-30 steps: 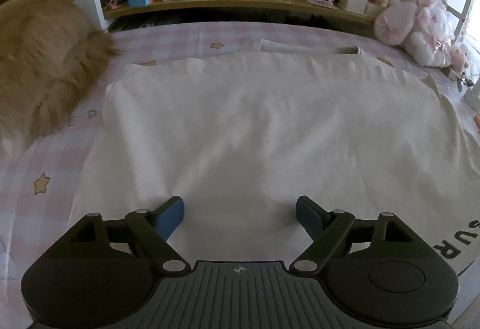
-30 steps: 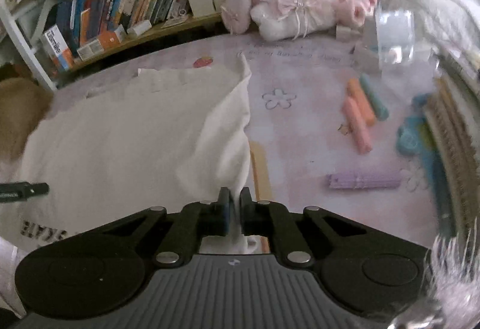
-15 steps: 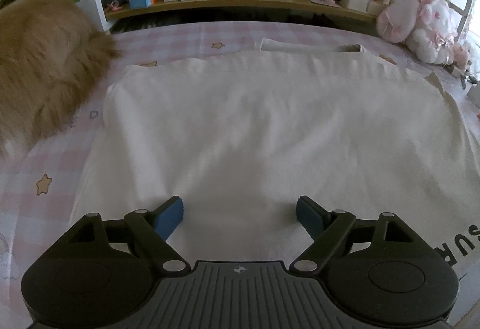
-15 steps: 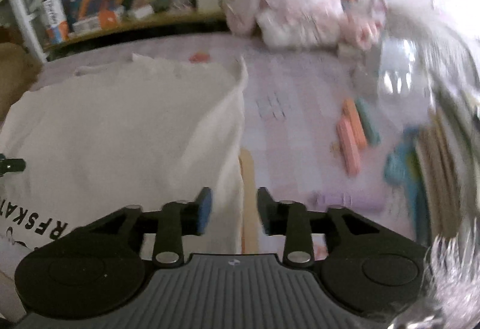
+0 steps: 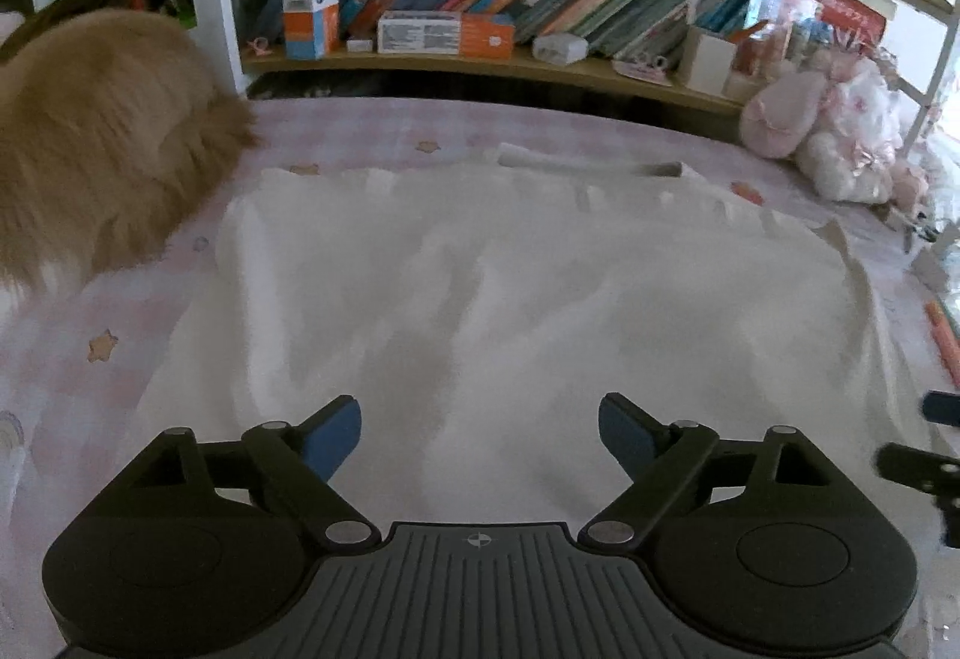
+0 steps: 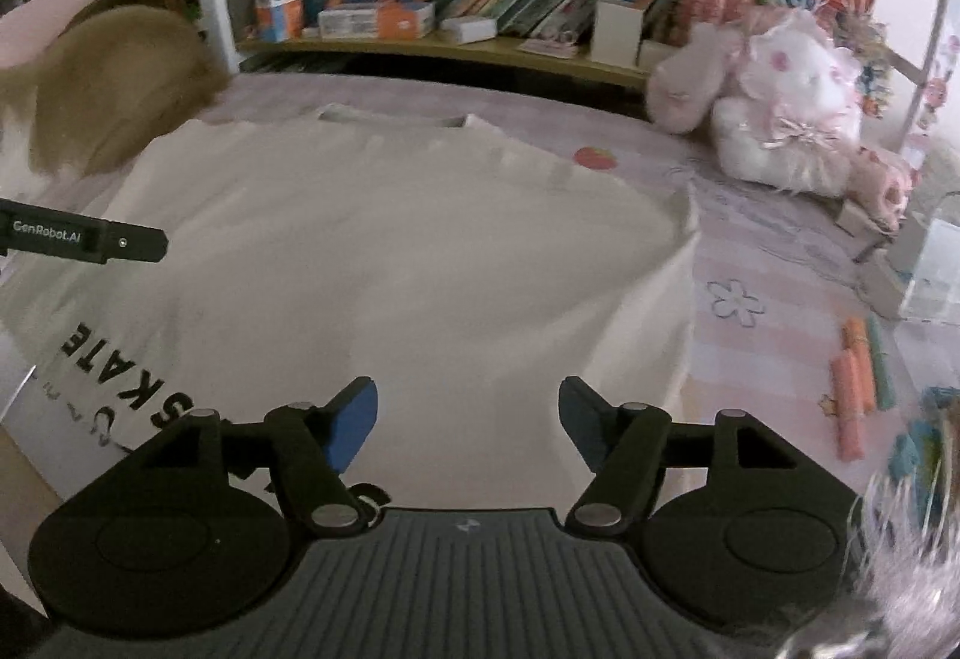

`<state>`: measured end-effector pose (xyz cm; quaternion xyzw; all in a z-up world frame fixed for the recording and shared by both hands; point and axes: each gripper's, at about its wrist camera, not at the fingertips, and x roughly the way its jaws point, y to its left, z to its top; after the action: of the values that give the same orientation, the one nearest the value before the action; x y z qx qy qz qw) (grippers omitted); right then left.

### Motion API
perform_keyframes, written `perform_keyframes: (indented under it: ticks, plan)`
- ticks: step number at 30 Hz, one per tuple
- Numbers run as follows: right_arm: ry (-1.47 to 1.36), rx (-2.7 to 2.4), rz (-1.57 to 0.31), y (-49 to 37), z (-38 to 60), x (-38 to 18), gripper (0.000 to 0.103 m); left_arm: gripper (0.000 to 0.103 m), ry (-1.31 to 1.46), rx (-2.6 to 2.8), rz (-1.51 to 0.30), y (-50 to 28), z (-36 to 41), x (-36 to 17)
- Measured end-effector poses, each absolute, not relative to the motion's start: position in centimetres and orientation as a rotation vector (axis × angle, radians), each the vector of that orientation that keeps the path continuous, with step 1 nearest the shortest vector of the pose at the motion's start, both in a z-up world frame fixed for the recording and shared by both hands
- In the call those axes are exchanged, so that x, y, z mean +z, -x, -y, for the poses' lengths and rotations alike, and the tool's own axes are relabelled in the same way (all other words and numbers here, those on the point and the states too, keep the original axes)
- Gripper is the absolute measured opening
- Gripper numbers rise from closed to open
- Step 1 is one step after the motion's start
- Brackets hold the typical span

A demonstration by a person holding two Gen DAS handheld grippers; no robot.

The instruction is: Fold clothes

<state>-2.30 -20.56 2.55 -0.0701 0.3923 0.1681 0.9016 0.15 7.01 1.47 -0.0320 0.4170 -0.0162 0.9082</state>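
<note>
Bed surface [image 5: 360, 131]: pink checked sheet with small star and flower prints.

Bookshelf [image 6: 480, 53]: runs along the far edge of the bed, packed with leaning books.

Cream T-shirt [image 5: 510, 299]: spread flat across the middle of the bed, collar toward the shelf; black lettering shows on the near-left portion in the right wrist view.

Tan furry mass [image 5: 102, 131]: far left, beside the shirt's edge.

Pink-and-white plush toy [image 6: 792, 101]: far right, by the shelf.

Left gripper [image 5: 480, 434]: jaws spread wide above the shirt, holding nothing.

Right gripper [image 6: 468, 419]: jaws spread wide over the shirt's near edge, holding nothing.

Orange and green sticks [image 6: 858, 377]: on the sheet, right of the shirt.
</note>
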Motion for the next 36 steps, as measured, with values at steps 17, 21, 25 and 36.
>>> perform_keyframes:
  ticks: [17, 21, 25, 36]
  plan:
    - [0.099, 0.369, -0.954, 1.6, 21.4, -0.5, 0.072, 0.089, 0.084, -0.099, -0.948, 1.7, -3.1, 0.5]
    - [0.096, 0.373, -0.951, 1.7, 21.5, -0.8, 0.074, 0.089, 0.060, -0.111, -0.950, 1.8, -2.5, 0.5]
    - [0.101, 0.378, -0.948, 1.8, 21.6, -1.0, 0.076, 0.089, 0.051, -0.118, -0.953, 1.8, -2.2, 0.5]
    - [0.111, 0.385, -0.950, 1.7, 21.4, -1.1, 0.080, 0.089, 0.042, -0.123, -0.955, 1.7, -2.0, 0.5]
